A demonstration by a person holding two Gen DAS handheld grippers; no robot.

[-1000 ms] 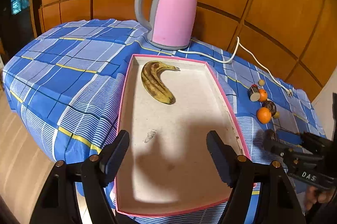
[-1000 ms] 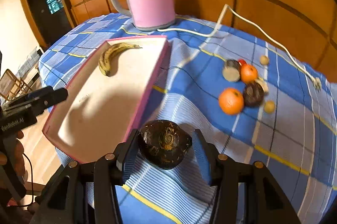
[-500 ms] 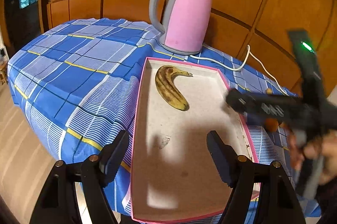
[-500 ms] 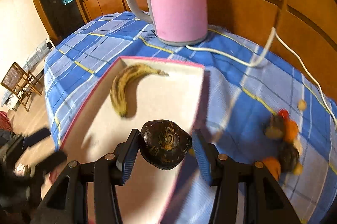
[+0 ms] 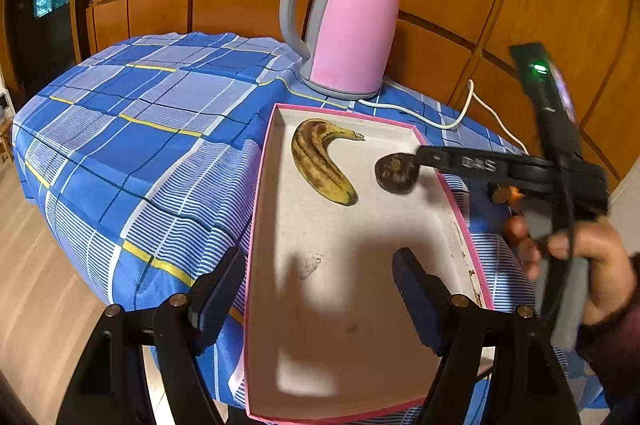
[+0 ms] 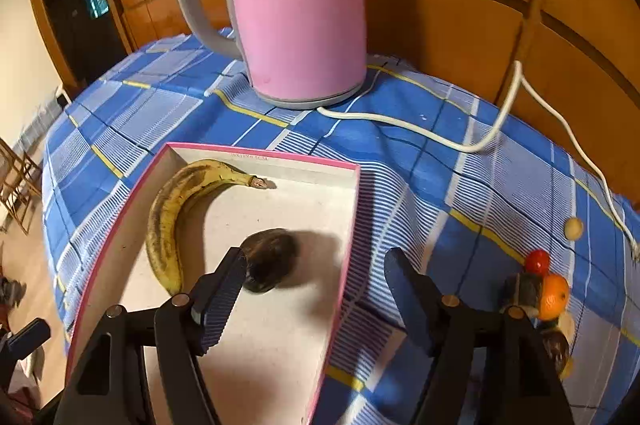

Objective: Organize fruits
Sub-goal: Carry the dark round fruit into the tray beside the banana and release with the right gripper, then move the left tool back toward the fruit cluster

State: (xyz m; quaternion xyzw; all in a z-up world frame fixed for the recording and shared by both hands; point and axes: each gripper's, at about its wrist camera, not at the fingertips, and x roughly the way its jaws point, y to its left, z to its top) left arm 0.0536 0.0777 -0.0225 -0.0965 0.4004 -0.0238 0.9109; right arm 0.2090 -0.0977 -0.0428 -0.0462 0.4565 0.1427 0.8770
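A: While the right gripper (image 6: 316, 289) hangs over the right part of the pink-rimmed tray (image 6: 348, 225), what is the condition of its jaws?

B: Jaws spread wide, nothing between them. The dark round fruit (image 6: 270, 259) lies on the tray floor just ahead of the left fingertip (image 6: 224, 285). Whether that fingertip touches the fruit cannot be told; the fruit is blurred in the right wrist view.

A: Position of the fruit relative to the other contents?

B: In the left wrist view the dark round fruit (image 5: 396, 172) sits in the far part of the tray (image 5: 256, 209), just beside the spotted banana (image 5: 320, 161) and apart from it, near the right wall. The right gripper (image 5: 416, 161) reaches in from the right, held by the person's hand (image 5: 580, 257).

A: Left gripper status?

B: The left gripper (image 5: 320, 289) is over the near end of the tray. Jaws wide apart, holding nothing.

A: Remaining items on the blue checked tablecloth (image 6: 440, 177)?

B: To the right of the tray, well apart from it: a cluster with an orange fruit (image 6: 554, 295), a small red fruit (image 6: 537, 260) and dark fruits (image 6: 522, 289), partly hidden behind the right finger. A small pale round fruit (image 6: 574, 227) lies separately, farther back.

A: Non-task items?

B: A pink kettle (image 6: 296, 5) stands beyond the tray's far edge. Its white cord (image 6: 440, 137) runs across the cloth to the right.
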